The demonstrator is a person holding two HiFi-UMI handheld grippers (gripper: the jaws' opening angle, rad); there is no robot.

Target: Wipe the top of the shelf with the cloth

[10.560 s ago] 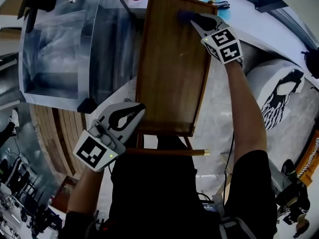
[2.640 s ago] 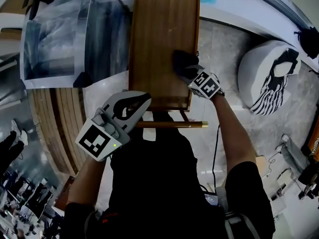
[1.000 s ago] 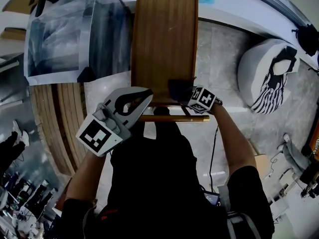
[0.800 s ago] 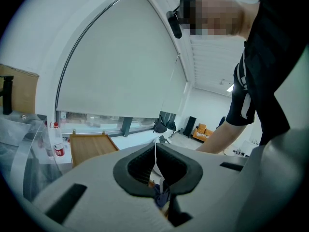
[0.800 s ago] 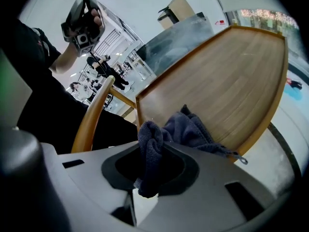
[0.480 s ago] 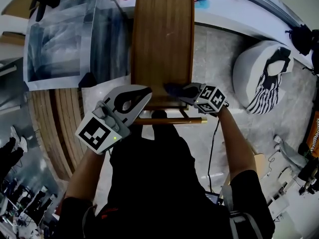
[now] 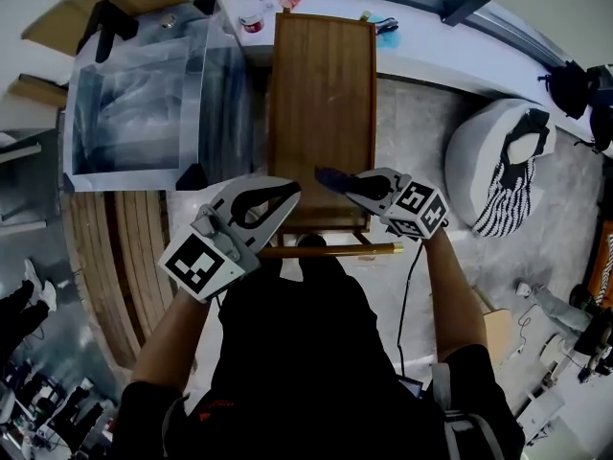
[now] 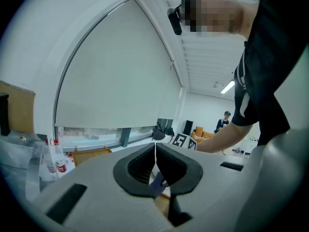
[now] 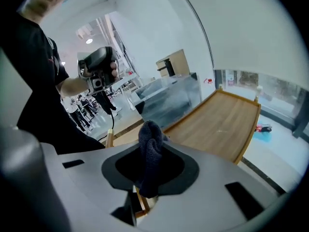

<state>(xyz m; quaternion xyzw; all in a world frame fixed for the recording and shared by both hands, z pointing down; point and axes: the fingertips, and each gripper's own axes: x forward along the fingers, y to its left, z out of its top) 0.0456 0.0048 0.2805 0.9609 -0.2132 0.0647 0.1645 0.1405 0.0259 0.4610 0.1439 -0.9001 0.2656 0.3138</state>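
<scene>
right gripper (image 7: 351, 184) is pinching a bunched dark blue cloth (image 7: 328, 175) over the near end of the long brown wooden shelf top (image 7: 323, 84), which is stretching ahead. left gripper (image 7: 278, 199) is hovering alongside, pressed together.

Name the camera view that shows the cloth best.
The right gripper view: the dark cloth fills the centre, bunched and clamped between the jaws. The head view shows only a small dark tip; the left gripper view, a bluish scrap, perhaps it.
</scene>
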